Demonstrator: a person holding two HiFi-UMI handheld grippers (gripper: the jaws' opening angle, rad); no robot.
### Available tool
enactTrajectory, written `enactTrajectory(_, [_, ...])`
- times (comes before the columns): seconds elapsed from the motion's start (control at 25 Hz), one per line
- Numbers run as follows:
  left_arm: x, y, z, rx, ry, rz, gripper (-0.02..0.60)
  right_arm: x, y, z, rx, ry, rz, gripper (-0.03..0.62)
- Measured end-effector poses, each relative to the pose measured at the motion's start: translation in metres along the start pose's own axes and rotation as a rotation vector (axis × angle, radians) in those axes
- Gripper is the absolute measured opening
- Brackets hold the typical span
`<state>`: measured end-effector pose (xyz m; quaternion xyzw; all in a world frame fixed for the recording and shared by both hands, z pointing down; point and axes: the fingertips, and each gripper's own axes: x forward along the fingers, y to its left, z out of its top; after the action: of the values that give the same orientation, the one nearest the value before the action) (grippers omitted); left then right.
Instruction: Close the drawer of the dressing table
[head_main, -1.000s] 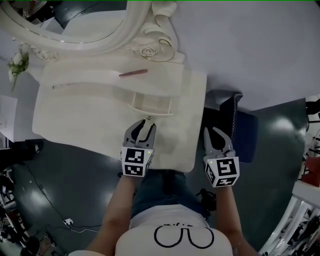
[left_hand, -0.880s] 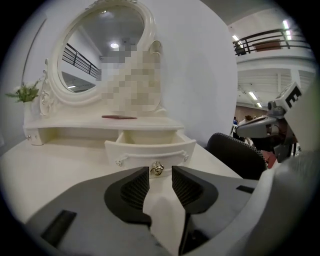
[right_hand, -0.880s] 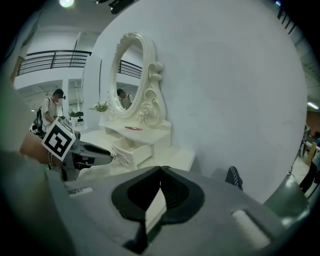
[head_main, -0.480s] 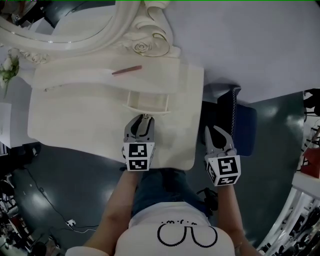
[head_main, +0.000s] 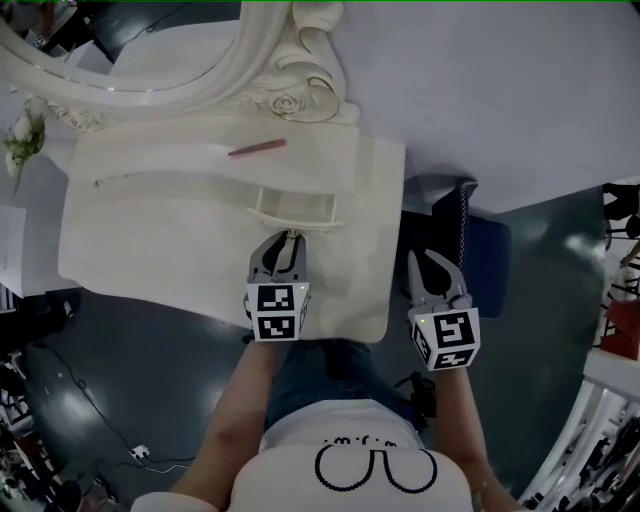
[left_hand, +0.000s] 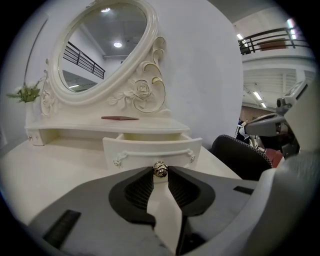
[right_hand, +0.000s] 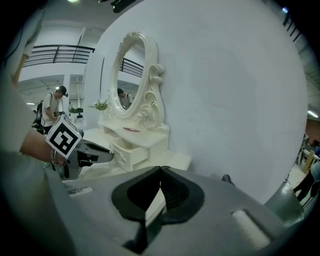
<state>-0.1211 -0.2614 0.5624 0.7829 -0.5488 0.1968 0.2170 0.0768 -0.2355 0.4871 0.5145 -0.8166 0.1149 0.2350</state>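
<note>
On one dressing table (head_main: 150, 235), one open drawer (head_main: 295, 206), one knob (left_hand: 160, 169).

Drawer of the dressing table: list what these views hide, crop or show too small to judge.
- Drawer contents: left gripper view, hidden behind its front panel; head view, too small.
- Knob: head view, covered by the left gripper, whose jaws have just been closing on it.
- Red-brown stick: too small to identify.
- Mirror: head view, cut by top edge.

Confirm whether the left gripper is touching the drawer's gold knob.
Touching. The left gripper jaws have just been closing, and the left gripper view shows them pressing both sides of the knob.
</note>
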Motion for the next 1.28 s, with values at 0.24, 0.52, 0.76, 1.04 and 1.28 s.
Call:
enactTrajectory(0.24, [0.004,0.002,0.002,-0.002,0.019,0.004,0.089,0.000,0.002,0.005,0.000,-0.005,0.004,0.000])
enactTrajectory(0.52, [0.020,0.005,0.009,-0.011,0.021,0.001,0.089,0.005,0.000,0.003,0.009,0.001,0.003,0.000])
enactTrajectory(0.76, [0.034,0.008,0.012,-0.017,0.038,0.001,0.089,0.009,0.000,0.009,0.016,-0.005,0.004,0.000])
enactTrajectory(1.04, [0.050,0.010,0.019,-0.025,0.042,-0.003,0.089,0.008,-0.004,0.011,0.020,0.003,-0.006,0.000])
enactTrajectory(1.28, [0.063,0.012,0.028,-0.031,0.040,0.000,0.089,0.007,-0.008,0.005,0.024,0.020,-0.015,0.000])
